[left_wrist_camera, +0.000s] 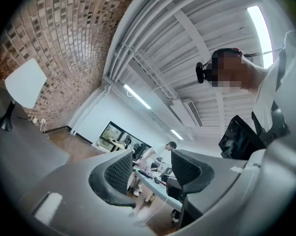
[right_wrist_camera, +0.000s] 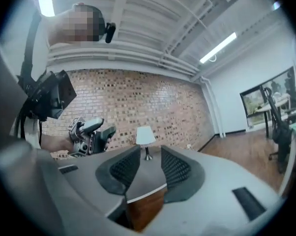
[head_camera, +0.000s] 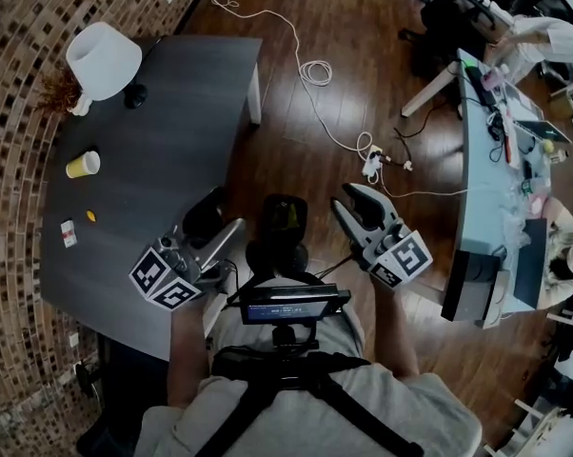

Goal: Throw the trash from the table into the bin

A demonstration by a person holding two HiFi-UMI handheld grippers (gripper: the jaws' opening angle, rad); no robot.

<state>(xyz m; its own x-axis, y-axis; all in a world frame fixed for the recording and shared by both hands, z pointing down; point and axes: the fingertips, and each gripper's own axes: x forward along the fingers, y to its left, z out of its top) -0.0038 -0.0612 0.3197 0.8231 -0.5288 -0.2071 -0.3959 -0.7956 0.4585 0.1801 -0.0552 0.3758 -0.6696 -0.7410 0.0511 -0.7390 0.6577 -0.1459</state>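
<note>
On the dark grey table lie a yellow paper cup, a small yellow scrap and a small white and red packet. My left gripper hovers at the table's near right corner, open, with nothing between its pads. My right gripper is held over the wooden floor to the right, open and empty too; it looks level across the table. A black shape stands on the floor between the grippers; I cannot tell if it is the bin.
A white lamp stands at the table's far left corner, also seen between the right jaws. A white cable and power strip lie on the floor. A long cluttered desk with people fills the right.
</note>
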